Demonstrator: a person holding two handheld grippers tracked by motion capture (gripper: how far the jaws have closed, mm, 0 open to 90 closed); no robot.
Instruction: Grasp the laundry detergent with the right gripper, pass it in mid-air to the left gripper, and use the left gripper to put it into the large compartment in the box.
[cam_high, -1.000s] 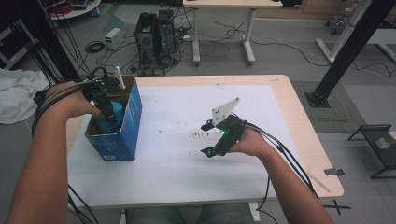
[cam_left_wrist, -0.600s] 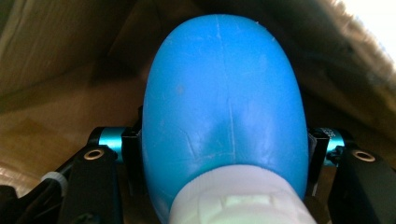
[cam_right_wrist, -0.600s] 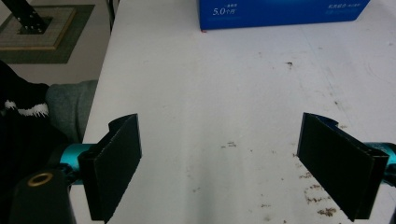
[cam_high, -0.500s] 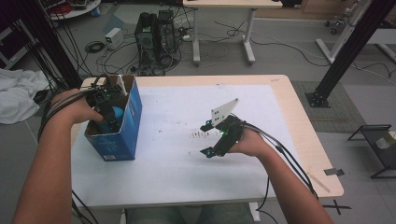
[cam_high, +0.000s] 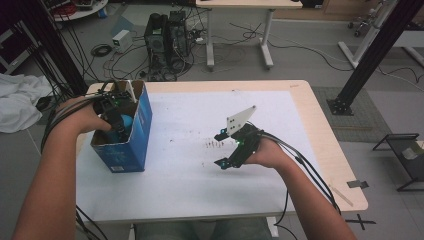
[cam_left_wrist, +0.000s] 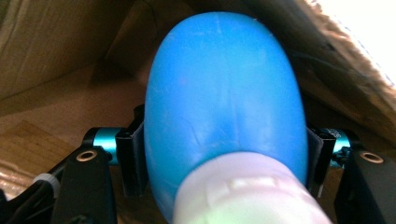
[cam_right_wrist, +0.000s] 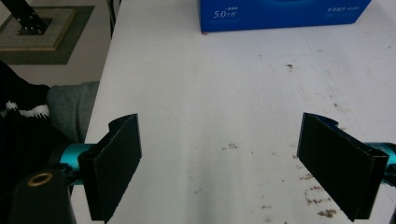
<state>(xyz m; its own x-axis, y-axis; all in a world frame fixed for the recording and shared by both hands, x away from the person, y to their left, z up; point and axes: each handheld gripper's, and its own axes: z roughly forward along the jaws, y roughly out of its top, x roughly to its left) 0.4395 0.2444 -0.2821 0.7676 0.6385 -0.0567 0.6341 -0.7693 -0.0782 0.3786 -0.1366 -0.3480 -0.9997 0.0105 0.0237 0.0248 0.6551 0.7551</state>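
Note:
A blue rounded bottle-like object with a white cap sits between the pads of my left gripper, which touch it on both sides. The jaws have just been opening, with the object still between them. This gripper reaches down into an open blue cardboard box at the table's left, where the blue object shows inside. My right gripper rests near the table's middle, pointing left. Its jaws stand wide apart with nothing between them.
The white tabletop carries brown specks just ahead of the right gripper. The blue box's printed side lies across the far end of the right gripper view. Cables trail from both hands. Computers, cables and desk legs stand on the floor beyond.
The left hand has shifted slightly inside the box, and the blue object shows more plainly beside it. The right hand and gripper have stayed put.

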